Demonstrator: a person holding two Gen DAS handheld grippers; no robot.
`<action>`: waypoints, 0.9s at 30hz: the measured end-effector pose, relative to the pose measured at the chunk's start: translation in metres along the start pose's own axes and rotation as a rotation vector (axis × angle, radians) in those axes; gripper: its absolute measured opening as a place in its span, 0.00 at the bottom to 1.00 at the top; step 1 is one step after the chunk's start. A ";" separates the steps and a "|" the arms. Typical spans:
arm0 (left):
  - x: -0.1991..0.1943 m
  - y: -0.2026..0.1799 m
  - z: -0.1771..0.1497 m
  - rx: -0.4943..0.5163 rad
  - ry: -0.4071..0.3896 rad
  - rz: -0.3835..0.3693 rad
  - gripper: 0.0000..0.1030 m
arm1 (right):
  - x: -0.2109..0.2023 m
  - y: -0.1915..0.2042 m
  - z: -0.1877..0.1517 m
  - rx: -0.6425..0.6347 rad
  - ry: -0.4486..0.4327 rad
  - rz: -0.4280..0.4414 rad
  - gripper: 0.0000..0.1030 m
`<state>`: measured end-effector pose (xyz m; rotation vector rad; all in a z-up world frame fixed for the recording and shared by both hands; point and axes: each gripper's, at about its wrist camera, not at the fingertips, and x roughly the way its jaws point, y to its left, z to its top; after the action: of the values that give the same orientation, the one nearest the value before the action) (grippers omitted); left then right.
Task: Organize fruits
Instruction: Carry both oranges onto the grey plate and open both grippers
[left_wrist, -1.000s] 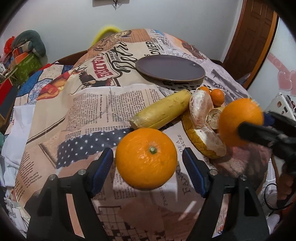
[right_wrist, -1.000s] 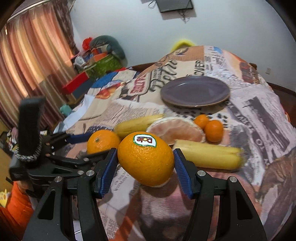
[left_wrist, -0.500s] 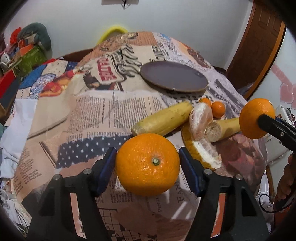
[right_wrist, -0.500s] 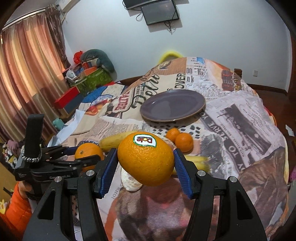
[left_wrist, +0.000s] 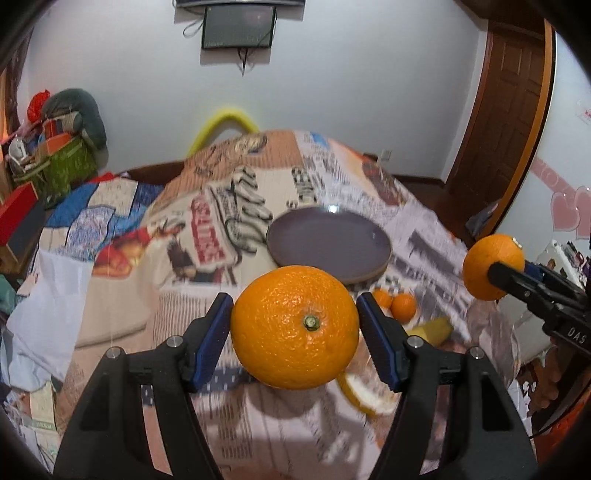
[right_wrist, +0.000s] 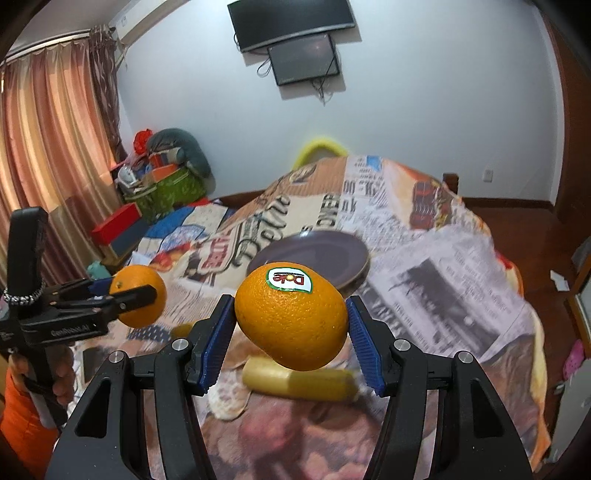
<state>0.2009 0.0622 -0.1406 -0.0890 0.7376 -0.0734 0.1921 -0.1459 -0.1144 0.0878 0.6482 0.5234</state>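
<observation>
My left gripper is shut on a large orange with its green stem facing the camera, held above the table. My right gripper is shut on a second orange with a Dole sticker, also held in the air. Each held orange shows in the other view, the right one in the left wrist view and the left one in the right wrist view. A dark purple plate lies beyond both on the newspaper-print cloth; it also shows in the right wrist view.
Two small mandarins, a yellow corn cob and a peeled citrus piece lie on the cloth below the grippers. Boxes and bags are piled at the far left. A wooden door stands at the right.
Both grippers have risen with their oranges, so the table and plate look farther below. The left gripper closed on its orange between the first and second frames.
</observation>
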 end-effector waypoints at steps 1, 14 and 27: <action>0.000 -0.001 0.006 0.002 -0.014 -0.001 0.66 | 0.000 -0.002 0.004 -0.003 -0.011 -0.006 0.56; 0.033 -0.009 0.057 0.006 -0.069 0.002 0.66 | 0.025 -0.020 0.040 -0.022 -0.082 -0.032 0.56; 0.098 -0.006 0.089 0.004 -0.026 0.005 0.66 | 0.086 -0.039 0.068 -0.026 -0.046 -0.029 0.56</action>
<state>0.3332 0.0512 -0.1395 -0.0838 0.7120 -0.0688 0.3075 -0.1314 -0.1173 0.0656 0.5970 0.4999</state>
